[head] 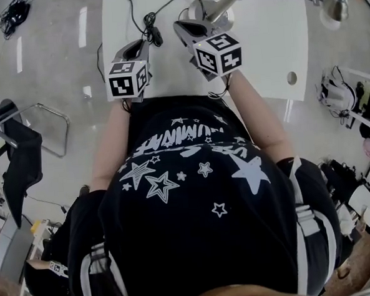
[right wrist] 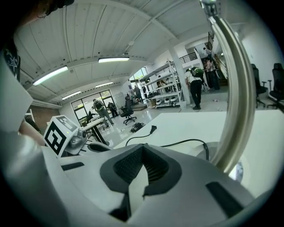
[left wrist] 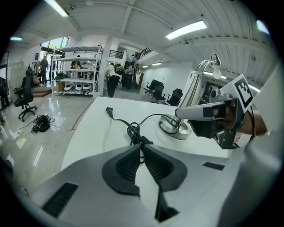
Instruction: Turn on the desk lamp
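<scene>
The desk lamp stands at the far side of the white table (head: 260,52). It has a round metal base (head: 203,8), a bent silver stem (right wrist: 235,97) and a head (head: 335,5) out to the right. Its black cable (head: 150,20) lies coiled left of the base, with the plug (right wrist: 152,129) loose on the table. My right gripper (head: 188,29) is shut and empty, its tips just short of the lamp base (right wrist: 213,148). My left gripper (head: 138,49) is shut and empty, low over the table with the cable bundle (left wrist: 133,131) just beyond its tips.
A black chair (head: 22,157) and a metal frame stand on the glossy floor at the left. The table has a cable hole (head: 291,77) near its right front corner. Bags and gear (head: 344,97) lie on the floor to the right. Shelves (left wrist: 80,66) and people are far off.
</scene>
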The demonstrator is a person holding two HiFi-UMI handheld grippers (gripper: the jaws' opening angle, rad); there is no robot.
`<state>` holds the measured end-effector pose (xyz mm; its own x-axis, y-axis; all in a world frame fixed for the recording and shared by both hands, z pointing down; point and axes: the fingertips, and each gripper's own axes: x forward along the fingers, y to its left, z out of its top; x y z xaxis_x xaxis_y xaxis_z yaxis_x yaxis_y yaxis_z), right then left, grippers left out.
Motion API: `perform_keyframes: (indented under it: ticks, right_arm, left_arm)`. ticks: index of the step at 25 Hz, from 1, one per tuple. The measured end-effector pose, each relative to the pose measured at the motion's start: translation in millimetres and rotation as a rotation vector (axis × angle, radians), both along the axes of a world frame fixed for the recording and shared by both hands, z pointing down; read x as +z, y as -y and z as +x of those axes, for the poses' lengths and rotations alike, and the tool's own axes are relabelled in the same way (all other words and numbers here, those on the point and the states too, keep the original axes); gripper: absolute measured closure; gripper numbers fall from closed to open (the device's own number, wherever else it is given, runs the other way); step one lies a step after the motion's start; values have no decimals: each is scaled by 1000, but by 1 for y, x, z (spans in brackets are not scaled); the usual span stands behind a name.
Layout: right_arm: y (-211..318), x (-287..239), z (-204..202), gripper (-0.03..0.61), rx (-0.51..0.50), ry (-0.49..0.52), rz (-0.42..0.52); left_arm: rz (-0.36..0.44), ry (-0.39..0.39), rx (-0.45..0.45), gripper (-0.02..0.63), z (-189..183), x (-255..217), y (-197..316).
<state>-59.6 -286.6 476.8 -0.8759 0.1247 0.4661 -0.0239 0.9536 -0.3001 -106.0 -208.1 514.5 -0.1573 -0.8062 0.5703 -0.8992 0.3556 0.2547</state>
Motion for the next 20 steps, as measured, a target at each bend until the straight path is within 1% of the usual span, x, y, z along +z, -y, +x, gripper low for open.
perform_keyframes:
  ticks: [5,7,12,15,16,18,20]
  right_arm:
    - [-4,6,-2,575,-39,1,-46]
    - [-4,11,-2,575,-46,-9,-53]
    - [-4,16,0,575,-50,-23,-71]
    - [-2,19,-2,575,-46,-30,-81]
    - [-2,21,-3,575,-45,-33,-83]
    - [-1,24,-3,575,-44,-38,-87]
    - [-2,25,-2,575,-45,-42,-89]
  left_arm:
    - [-7,0,-6,597,3,7,8]
    - [-20,-6,16,549,6,11,12]
    - [-40,-26,50,522,17,14,16]
    - [-42,-45,72,480,21,17,21]
    - [-41,-53,77,456,22,18,23]
    - [-41,-66,75,421,24,20,25]
    - [-51,-68,61,419,25,20,25]
